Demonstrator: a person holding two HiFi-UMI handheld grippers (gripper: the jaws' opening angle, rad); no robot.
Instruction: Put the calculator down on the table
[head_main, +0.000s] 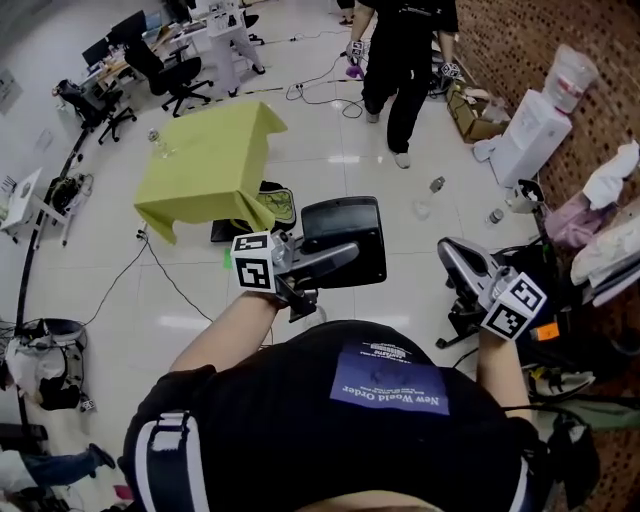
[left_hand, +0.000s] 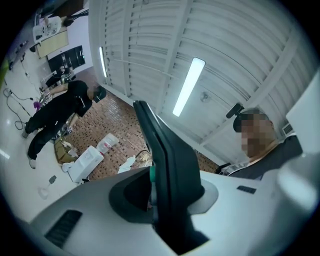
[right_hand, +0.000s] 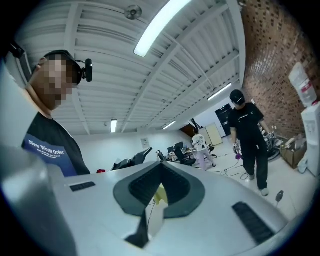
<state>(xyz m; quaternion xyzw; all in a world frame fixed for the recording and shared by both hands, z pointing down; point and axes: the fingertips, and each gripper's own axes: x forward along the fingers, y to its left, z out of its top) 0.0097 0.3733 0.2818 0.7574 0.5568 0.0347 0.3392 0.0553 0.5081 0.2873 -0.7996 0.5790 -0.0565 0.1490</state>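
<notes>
The calculator (head_main: 352, 222) is clamped between the jaws of the left gripper (head_main: 338, 257) and held in the air above the floor, well apart from the table (head_main: 210, 165). The right gripper (head_main: 455, 256) is closed on nothing. An open box (head_main: 474, 118) stands by the wall; its content cannot be told.

The worktop (head_main: 215, 165) is covered by a yellow-green cloth (head_main: 185, 200) that hangs over its edges. One small clear container (head_main: 158, 146) stands near its far left corner. The worktop stands on a glossy white tiled floor (head_main: 330, 170). Two small bottles (head_main: 437, 184) (head_main: 495, 216) lie on the floor, well apart from the worktop.
</notes>
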